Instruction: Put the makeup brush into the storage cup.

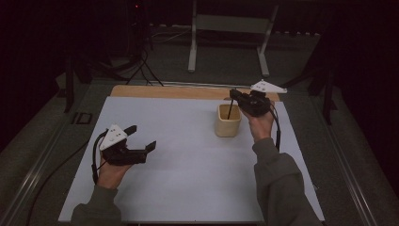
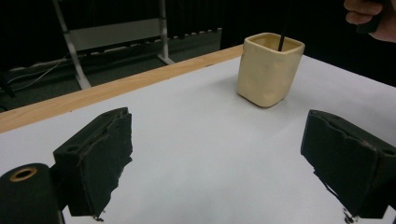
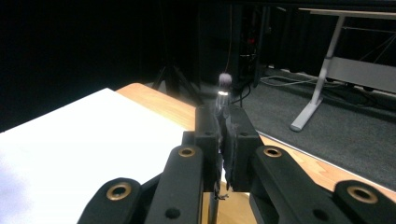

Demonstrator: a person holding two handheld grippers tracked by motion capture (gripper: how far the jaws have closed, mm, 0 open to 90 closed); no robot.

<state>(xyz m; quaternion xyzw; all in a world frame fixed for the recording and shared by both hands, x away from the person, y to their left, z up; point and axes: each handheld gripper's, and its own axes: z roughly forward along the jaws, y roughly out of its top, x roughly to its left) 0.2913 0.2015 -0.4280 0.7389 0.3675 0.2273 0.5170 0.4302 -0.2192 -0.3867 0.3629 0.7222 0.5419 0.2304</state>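
Observation:
A cream square cup (image 1: pixel 228 121) (image 2: pixel 270 70) stands upright on the white board (image 1: pixel 188 165), right of centre. My right gripper (image 1: pixel 234 95) (image 3: pixel 222 126) hovers just above and behind the cup, shut on a thin black brush (image 1: pixel 229 110) (image 2: pixel 282 39). The brush's lower end dips inside the cup. In the right gripper view its silver collar and dark bristle tip (image 3: pixel 223 86) stick out past the jaws. My left gripper (image 1: pixel 141 136) (image 2: pixel 219 154) rests low over the board's left part, open, with nothing between its jaws.
A wooden strip (image 1: pixel 164 91) runs along the board's far edge. Beyond it on the dark floor stand a white table frame (image 1: pixel 193 42) and a tripod (image 1: pixel 141 61). A cable (image 1: pixel 51 174) trails off the left side.

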